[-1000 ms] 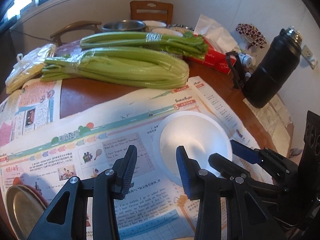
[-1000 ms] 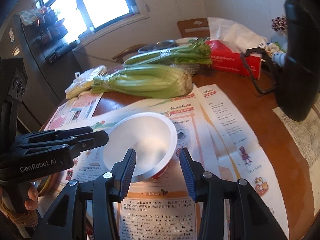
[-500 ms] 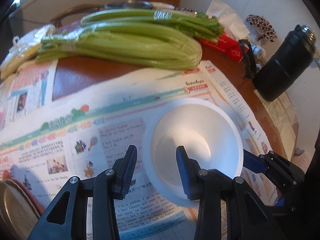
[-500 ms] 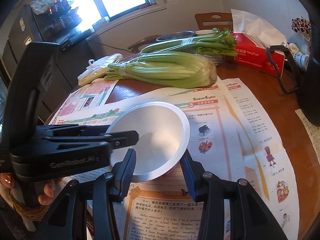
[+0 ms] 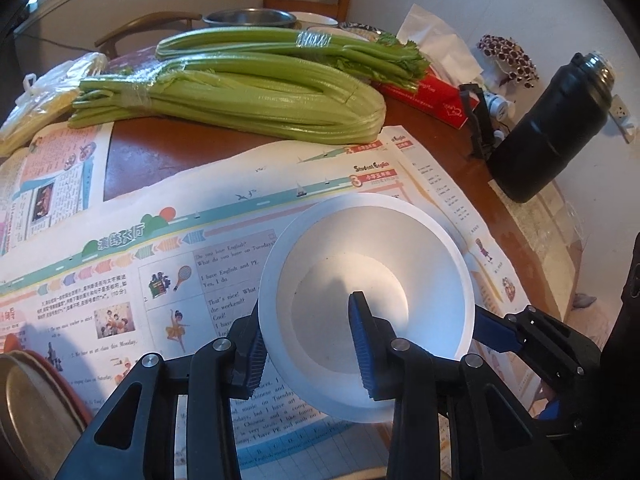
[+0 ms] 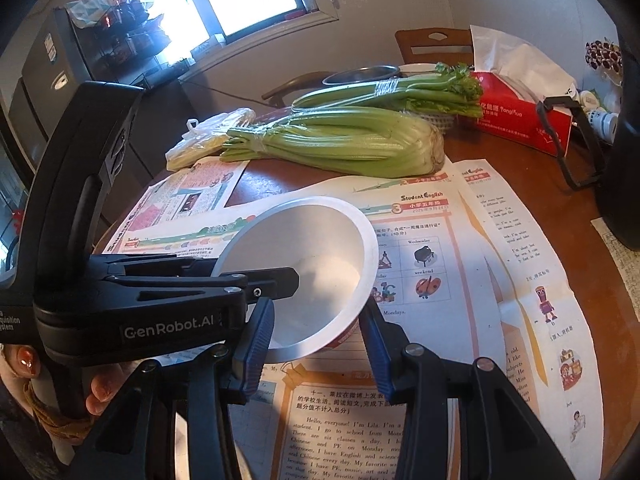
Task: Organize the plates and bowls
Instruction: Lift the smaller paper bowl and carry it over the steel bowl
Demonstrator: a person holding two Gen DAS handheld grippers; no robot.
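A white foam bowl point(image 5: 384, 280) with a red-printed underside hangs tilted over the newspaper. My right gripper point(image 6: 316, 332) is shut on the bowl point(image 6: 312, 256), its lower body wedged between the two blue pads. In the left wrist view one of the right gripper's fingers point(image 5: 496, 330) reaches under the bowl's right rim. My left gripper point(image 5: 308, 340) straddles the bowl's near-left wall, one finger outside under the rim and the other inside the bowl. Its jaws are closing, and a gap shows between the inner pad and the wall.
Two celery bunches point(image 5: 240, 96) lie across the round wooden table, beyond the newspaper point(image 5: 160, 240). A black flask point(image 5: 548, 132) and a red tissue box point(image 5: 432, 96) stand at the right. Stacked metal plates point(image 5: 28, 408) sit at the near left, and a steel bowl point(image 5: 248, 20) at the back.
The left gripper has come in over the bowl's wall: one finger now sits inside the bowl. Its jaws have narrowed. The right gripper has kept the bowl between its pads and tilted it.
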